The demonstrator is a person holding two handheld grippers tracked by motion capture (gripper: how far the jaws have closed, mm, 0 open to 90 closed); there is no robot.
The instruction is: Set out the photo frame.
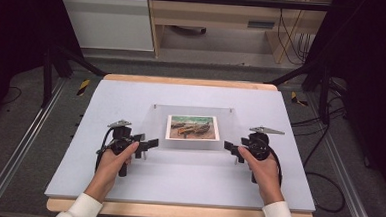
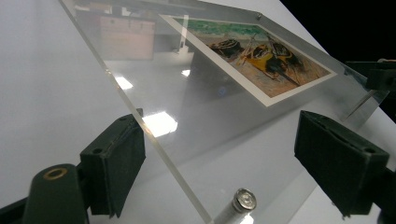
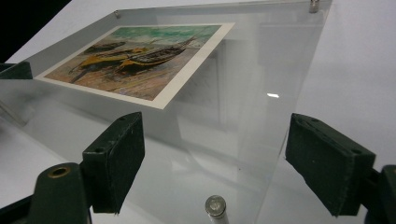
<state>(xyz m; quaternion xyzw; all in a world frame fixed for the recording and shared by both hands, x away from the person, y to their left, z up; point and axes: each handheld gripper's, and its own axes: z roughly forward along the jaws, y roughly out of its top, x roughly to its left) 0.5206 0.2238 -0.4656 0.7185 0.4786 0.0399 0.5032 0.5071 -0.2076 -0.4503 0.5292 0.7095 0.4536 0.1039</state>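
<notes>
A clear acrylic plate point(image 1: 191, 144) lies on the white table point(image 1: 177, 180) with a print of beached boats point(image 1: 192, 127) under it. Small metal posts point(image 2: 243, 201) carry its corners. My left gripper point(image 1: 151, 146) stands at the plate's near left corner and my right gripper point(image 1: 227, 148) at the near right corner. In the left gripper view the plate's edge point(image 2: 154, 154) runs between the wide jaws of the left gripper point(image 2: 224, 163), and the pads do not press on it. The right gripper point(image 3: 233, 165) likewise straddles a corner and its post point(image 3: 215, 206), open.
The white board rests on a wooden tabletop point(image 1: 187, 81). Black frame posts point(image 1: 47, 76) and metal rails point(image 1: 24, 144) flank it, and cables point(image 1: 322, 180) lie on the floor at the right. A wooden desk point(image 1: 221, 15) stands beyond the far edge.
</notes>
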